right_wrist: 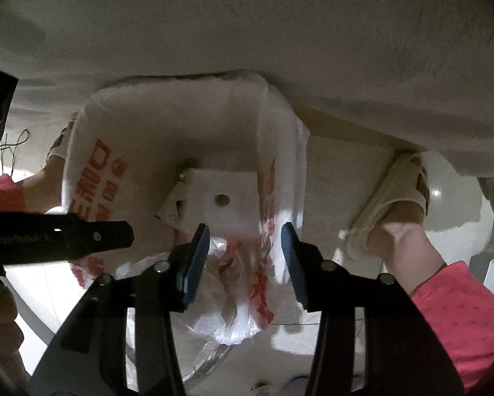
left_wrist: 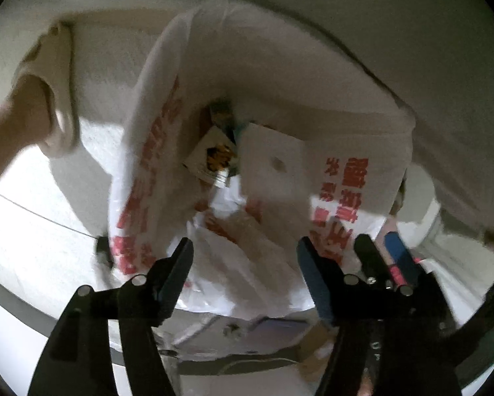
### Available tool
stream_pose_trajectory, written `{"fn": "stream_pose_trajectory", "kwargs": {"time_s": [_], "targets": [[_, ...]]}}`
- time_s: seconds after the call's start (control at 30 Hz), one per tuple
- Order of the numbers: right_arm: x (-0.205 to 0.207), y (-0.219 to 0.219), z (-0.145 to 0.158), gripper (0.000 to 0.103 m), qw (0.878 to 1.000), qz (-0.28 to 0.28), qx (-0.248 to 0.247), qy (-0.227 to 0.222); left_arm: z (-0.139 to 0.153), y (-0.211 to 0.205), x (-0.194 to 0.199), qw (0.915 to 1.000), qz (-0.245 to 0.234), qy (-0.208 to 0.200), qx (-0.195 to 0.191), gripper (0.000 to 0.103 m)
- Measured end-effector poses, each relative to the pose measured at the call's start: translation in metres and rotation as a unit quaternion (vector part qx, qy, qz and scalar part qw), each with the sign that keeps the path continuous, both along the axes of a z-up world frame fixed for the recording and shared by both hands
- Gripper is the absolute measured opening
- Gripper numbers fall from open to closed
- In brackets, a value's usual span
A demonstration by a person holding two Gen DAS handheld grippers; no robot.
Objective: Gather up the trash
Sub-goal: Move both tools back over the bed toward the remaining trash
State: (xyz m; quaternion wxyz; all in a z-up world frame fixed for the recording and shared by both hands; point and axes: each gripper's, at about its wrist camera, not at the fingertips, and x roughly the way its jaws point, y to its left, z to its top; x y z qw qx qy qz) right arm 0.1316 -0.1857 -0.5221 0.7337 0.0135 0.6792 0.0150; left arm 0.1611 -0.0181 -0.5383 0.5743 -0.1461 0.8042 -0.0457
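A white plastic bag with red print [left_wrist: 148,151] hangs open below both grippers, and it also shows in the right wrist view [right_wrist: 91,171]. Inside lie a white square foam piece [left_wrist: 273,165] with a small round mark, a snack wrapper [left_wrist: 214,158] and other scraps. The foam piece also shows in the right wrist view [right_wrist: 223,198]. My left gripper [left_wrist: 247,264] is open above the bag's mouth. My right gripper [right_wrist: 245,247] is open over the bag, its pads [right_wrist: 197,257] apart and holding nothing. The right gripper also shows in the left wrist view [left_wrist: 385,257].
The person's feet in cream slippers stand on the pale floor beside the bag [right_wrist: 395,194] [left_wrist: 58,99]. Pink trouser legs [right_wrist: 461,313] are close on the right. A thin cable [left_wrist: 42,214] runs across the floor. A white round base [right_wrist: 451,204] stands at the right.
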Motion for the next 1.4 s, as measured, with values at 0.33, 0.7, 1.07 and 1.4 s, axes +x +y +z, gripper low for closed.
{"fn": "stream_pose_trajectory", "kwargs": {"time_s": [0.33,0.7,1.07,1.4], "targets": [[-0.017,0.016,0.057,0.055,0.999,0.037,0.018,-0.027,0.064,-0.002,-0.020,0.9927,-0.081,-0.047,0.075,0.071],[-0.044,-0.003,0.224,0.084,0.978,0.122,0.054,-0.159,0.202,0.047,-0.037,0.9803,-0.133,-0.134,0.057,0.075],[0.025,-0.031,0.411,0.096,0.920,0.260,-0.002,-0.294,0.381,0.076,0.078,0.9437,-0.215,-0.244,0.057,0.092],[0.131,-0.030,0.438,0.096,0.893,0.353,0.025,-0.278,0.377,0.054,0.186,0.9373,-0.272,-0.213,0.044,0.092]]}}
